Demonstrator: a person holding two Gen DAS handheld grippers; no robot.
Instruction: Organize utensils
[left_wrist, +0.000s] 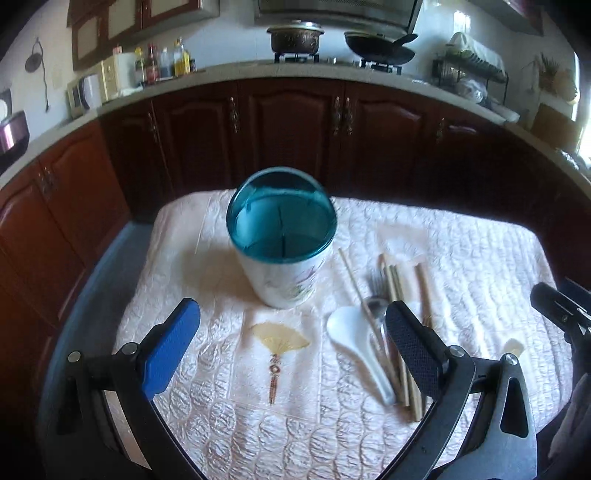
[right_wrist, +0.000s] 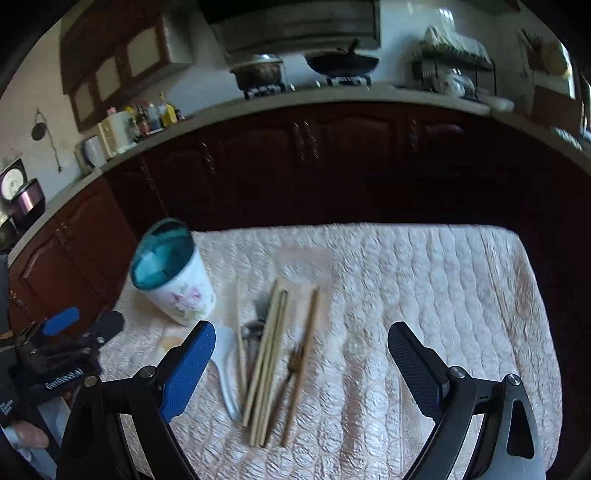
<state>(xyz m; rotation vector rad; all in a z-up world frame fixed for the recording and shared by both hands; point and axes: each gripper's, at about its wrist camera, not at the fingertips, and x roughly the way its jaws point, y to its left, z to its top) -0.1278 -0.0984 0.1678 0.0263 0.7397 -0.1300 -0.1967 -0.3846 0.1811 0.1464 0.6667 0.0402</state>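
Your left tool is open and holds nothing; it hangs above the near part of the quilted cloth that covers the counter. Your right tool is also open and empty, above the utensils. The holder, white with a teal rim and dividers inside, stands upright toward the far left corner of the cloth. Just to its right lie the chopsticks, a white spoon, a metal spoon and a fork, close together and partly overlapping, pointing to the far edge.
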